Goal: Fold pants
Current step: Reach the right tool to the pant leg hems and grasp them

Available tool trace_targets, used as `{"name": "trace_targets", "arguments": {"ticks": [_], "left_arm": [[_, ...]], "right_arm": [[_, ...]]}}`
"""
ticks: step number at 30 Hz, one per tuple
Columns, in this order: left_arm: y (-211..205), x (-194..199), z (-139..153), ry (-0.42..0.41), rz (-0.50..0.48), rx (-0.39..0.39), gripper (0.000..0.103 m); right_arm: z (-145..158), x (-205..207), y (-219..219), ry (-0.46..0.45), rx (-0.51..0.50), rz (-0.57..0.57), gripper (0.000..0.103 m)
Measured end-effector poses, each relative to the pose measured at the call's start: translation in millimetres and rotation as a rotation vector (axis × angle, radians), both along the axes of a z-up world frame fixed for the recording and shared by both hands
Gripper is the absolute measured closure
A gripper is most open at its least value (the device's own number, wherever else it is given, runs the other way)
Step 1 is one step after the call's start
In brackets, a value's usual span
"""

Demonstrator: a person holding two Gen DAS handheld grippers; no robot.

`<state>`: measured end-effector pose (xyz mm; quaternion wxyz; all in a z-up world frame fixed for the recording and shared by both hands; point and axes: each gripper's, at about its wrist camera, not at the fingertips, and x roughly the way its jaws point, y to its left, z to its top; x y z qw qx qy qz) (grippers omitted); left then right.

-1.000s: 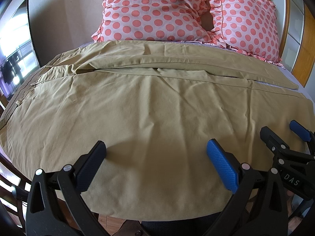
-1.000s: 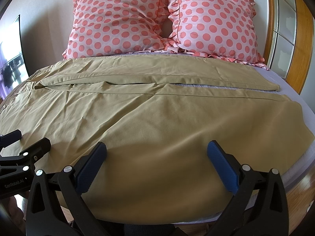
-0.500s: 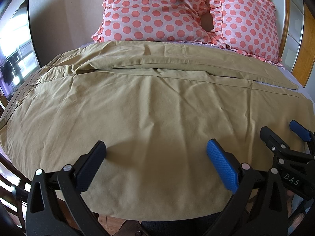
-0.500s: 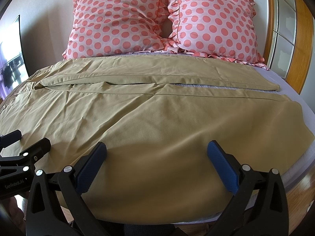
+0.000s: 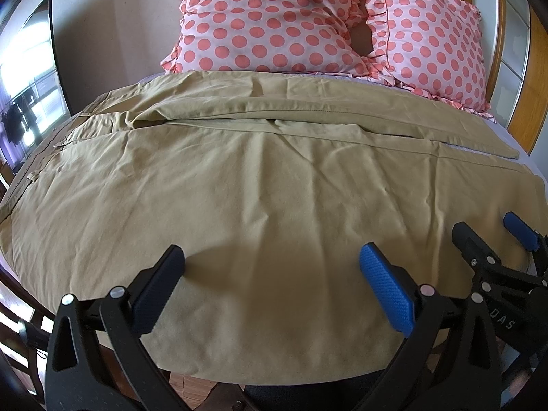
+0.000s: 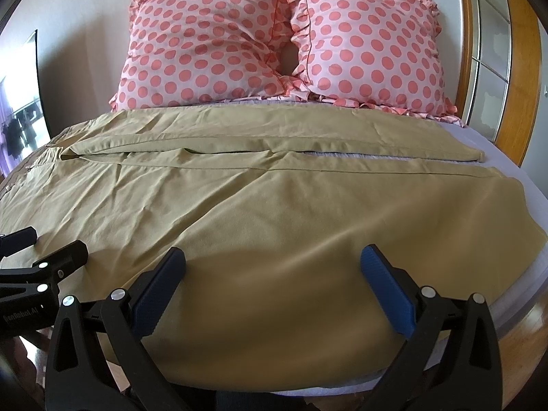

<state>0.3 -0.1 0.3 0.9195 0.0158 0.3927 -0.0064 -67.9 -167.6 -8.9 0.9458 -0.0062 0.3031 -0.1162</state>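
A pair of tan pants [image 5: 260,185] lies spread flat across a bed [image 6: 507,157] with a pale purple sheet. The waistband is at the left side and the two legs run to the right. One leg lies close to the near edge of the bed, and the other lies farther back, near the pillows, with a thin gap between them toward the leg ends. Two pink pillows with red dots [image 6: 212,48] lean against the wall at the head of the bed, side by side and touching. The left claw [image 5: 270,274] hangs over the near leg, close to the bed's edge, with its two fingers spread wide apart and nothing between them. The right claw [image 6: 272,274] hangs over the same leg, farther to the right, and its fingers are also spread wide with nothing in them. Each claw shows at the edge of the other's view, so the two are near each other. It is hard to tell if the fingertips touch the cloth. A wooden frame [image 6: 517,68] stands at the right of the bed.
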Motion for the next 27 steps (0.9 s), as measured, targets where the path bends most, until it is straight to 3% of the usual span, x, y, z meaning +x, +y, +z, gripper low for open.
{"name": "trace_targets", "arguments": {"ticks": [2, 4, 7, 11, 14, 16, 18, 23, 24, 27], "left_arm": [[0, 1, 0, 0.006, -0.010, 0.004, 0.002], [2, 2, 2, 0.016, -0.036, 0.002, 0.002], [9, 4, 23, -0.054, -0.046, 0.018, 0.002], [17, 13, 47, -0.145, -0.050, 0.013, 0.002], [22, 26, 53, -0.156, -0.060, -0.041, 0.002], [24, 34, 51, -0.147, -0.066, -0.060, 0.002], [25, 40, 47, -0.138, -0.064, -0.061, 0.002], [29, 47, 44, -0.147, -0.073, -0.029, 0.002], [29, 49, 43, -0.149, -0.077, -0.026, 0.002], [30, 53, 41, -0.147, -0.090, -0.041, 0.002]], "right_arm": [[9, 7, -7, 0.049, 0.008, 0.032, 0.001], [27, 11, -19, 0.043, -0.008, 0.015, 0.001], [82, 31, -65, -0.031, -0.050, -0.104, 0.001], [129, 116, -166, 0.055, 0.048, -0.333, 0.001], [125, 179, -226, 0.153, 0.142, -0.476, 0.018], [109, 223, -270, 0.209, 0.266, -0.573, 0.033], [93, 246, -298, 0.220, 0.331, -0.658, 0.040], [60, 289, -327, 0.293, 0.254, -0.797, 0.040], [60, 289, -326, 0.261, 0.225, -0.805, 0.043], [59, 282, -320, 0.228, 0.188, -0.699, 0.070]]}}
